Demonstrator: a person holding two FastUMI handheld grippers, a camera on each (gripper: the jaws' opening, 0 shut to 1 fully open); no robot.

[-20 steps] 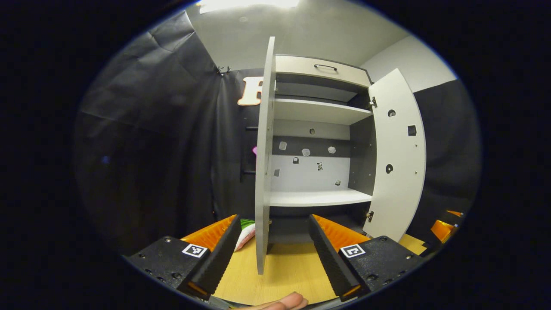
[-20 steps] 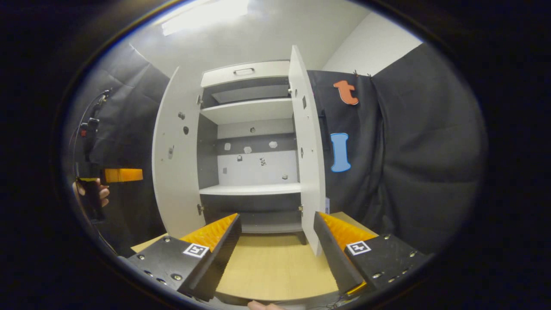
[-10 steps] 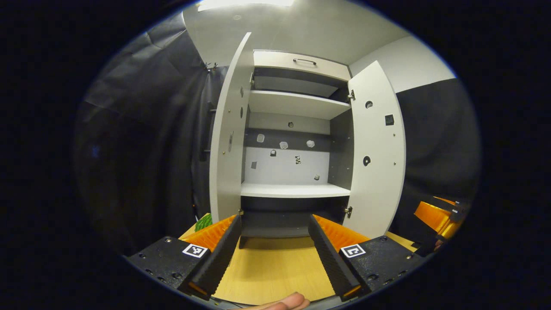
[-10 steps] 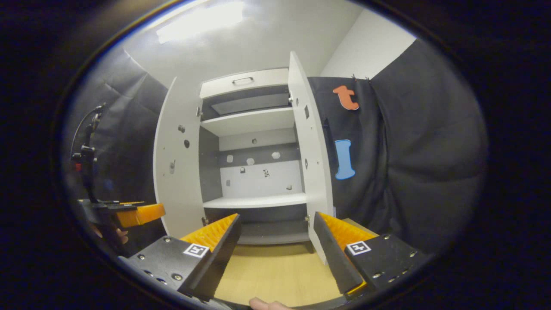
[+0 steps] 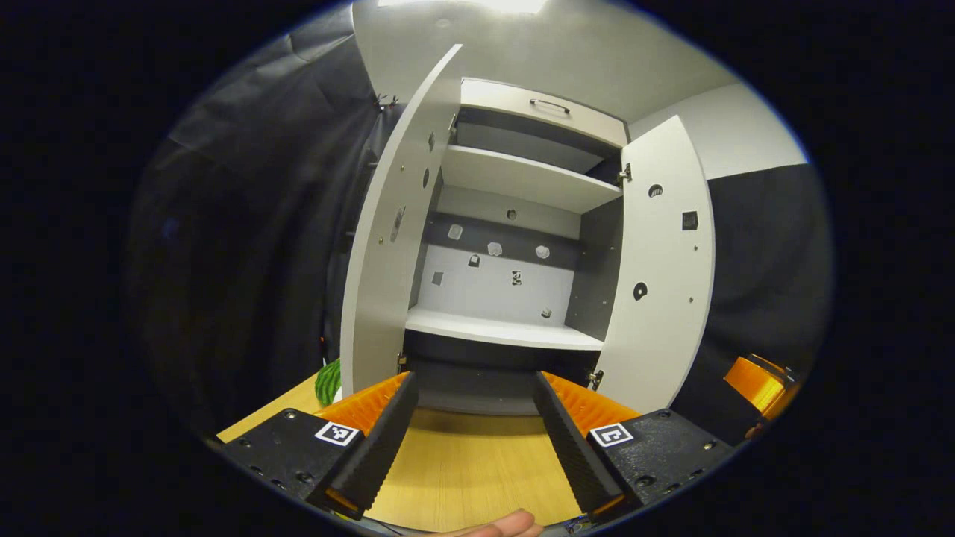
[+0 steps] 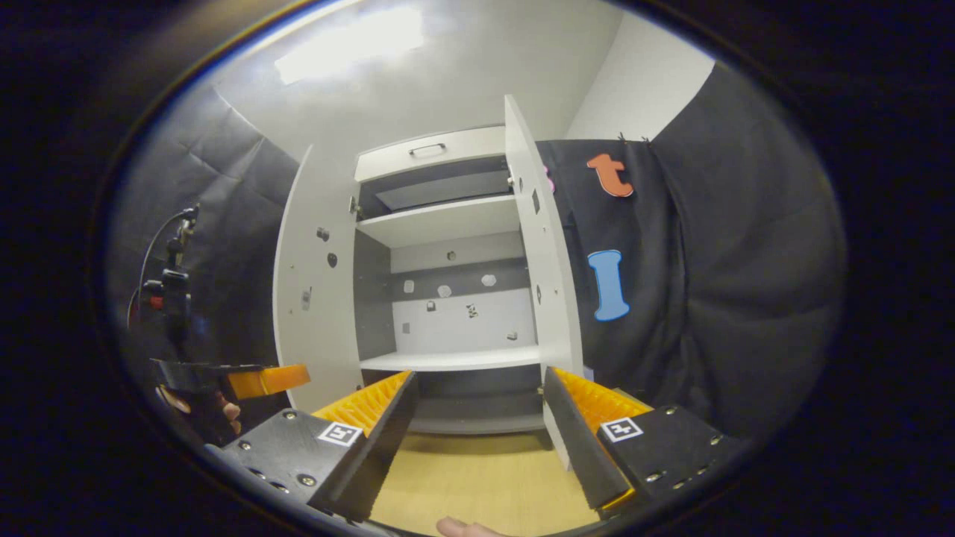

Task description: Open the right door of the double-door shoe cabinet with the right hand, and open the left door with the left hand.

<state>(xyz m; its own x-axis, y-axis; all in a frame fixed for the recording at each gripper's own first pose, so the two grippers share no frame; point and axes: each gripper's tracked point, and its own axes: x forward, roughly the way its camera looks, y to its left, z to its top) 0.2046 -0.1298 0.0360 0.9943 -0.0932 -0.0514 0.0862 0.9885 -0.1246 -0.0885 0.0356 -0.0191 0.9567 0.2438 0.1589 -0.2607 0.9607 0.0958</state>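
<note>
Both doors of the shoe cabinet (image 5: 515, 246) on the counter (image 5: 470, 470) stand wide open: left door (image 5: 388, 246), right door (image 5: 660, 276). Left claw (image 5: 470, 440) and right claw (image 6: 477, 440) gape apart, holding nothing; nothing appears left.

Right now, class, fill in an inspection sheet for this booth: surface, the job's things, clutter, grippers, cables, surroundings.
Surface: wooden table, bare in front of the cabinet.
Job's things: shoe cabinet with left door and right door both swung open; shelves bare; closed top drawer with a handle.
Clutter: a green striped thing beside the left door, partly hidden.
Grippers: left gripper open, holding nothing; right gripper open, holding nothing.
Cables: a thin cable on a stand at the left of the right gripper view.
Surroundings: black cloth wall, white ceiling with a light.
</note>
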